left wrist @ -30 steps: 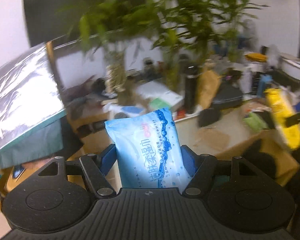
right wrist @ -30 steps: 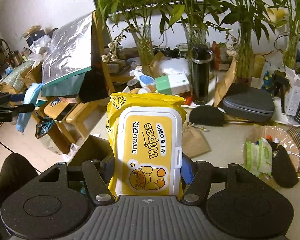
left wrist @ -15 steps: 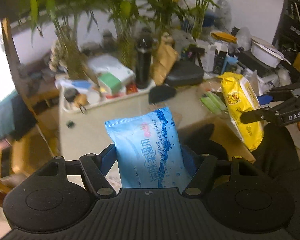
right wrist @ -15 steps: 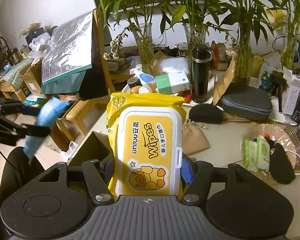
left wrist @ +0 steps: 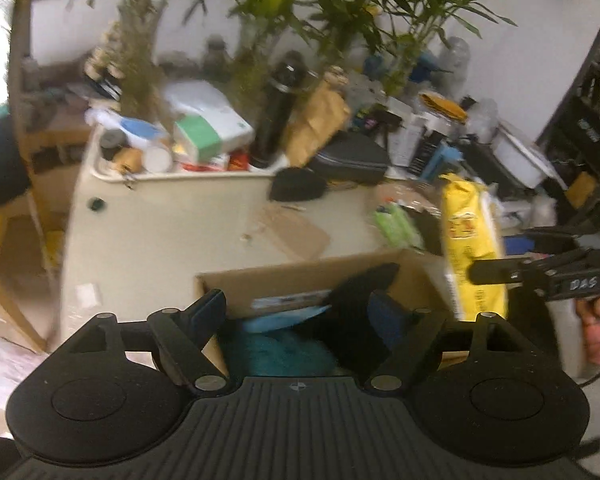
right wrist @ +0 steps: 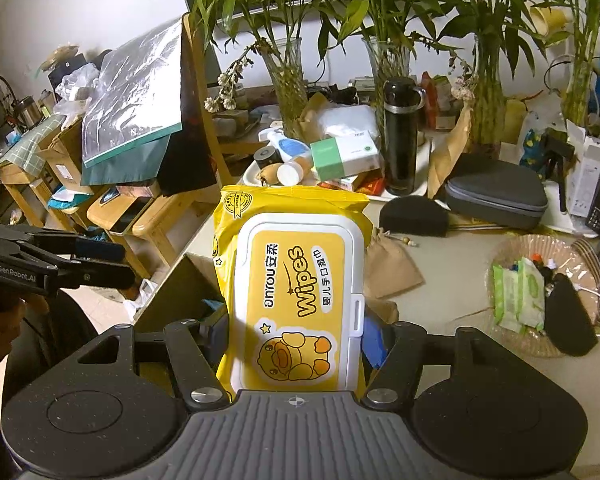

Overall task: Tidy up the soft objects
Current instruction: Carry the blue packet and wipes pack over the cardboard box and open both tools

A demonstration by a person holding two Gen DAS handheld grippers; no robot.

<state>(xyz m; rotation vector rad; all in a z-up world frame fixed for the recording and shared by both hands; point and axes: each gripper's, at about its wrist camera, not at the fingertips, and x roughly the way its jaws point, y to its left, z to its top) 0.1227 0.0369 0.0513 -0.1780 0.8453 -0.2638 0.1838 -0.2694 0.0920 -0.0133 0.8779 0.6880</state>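
My left gripper [left wrist: 300,312] is open and empty above a cardboard box [left wrist: 300,276]. A blue wipes pack [left wrist: 284,318] lies inside the box on teal and black soft things. My right gripper [right wrist: 296,332] is shut on a yellow wipes pack [right wrist: 296,288] with a duck on its white lid. In the left wrist view the yellow pack [left wrist: 470,240] hangs upright at the box's right side, held by the right gripper [left wrist: 496,274]. In the right wrist view the left gripper [right wrist: 112,260] shows at the left, open.
The beige table [left wrist: 160,232] holds a black bottle [right wrist: 400,136], a grey case [right wrist: 496,196], a brown pouch [right wrist: 388,268] and a woven tray [right wrist: 548,344] with green packs [right wrist: 516,296]. Bamboo vases [right wrist: 292,80] stand behind. Wooden stools [right wrist: 140,216] stand left.
My left gripper swung over the cardboard box, opened and let go of the blue wipes pack, which now lies in the box. The right gripper keeps hold of the yellow pack.
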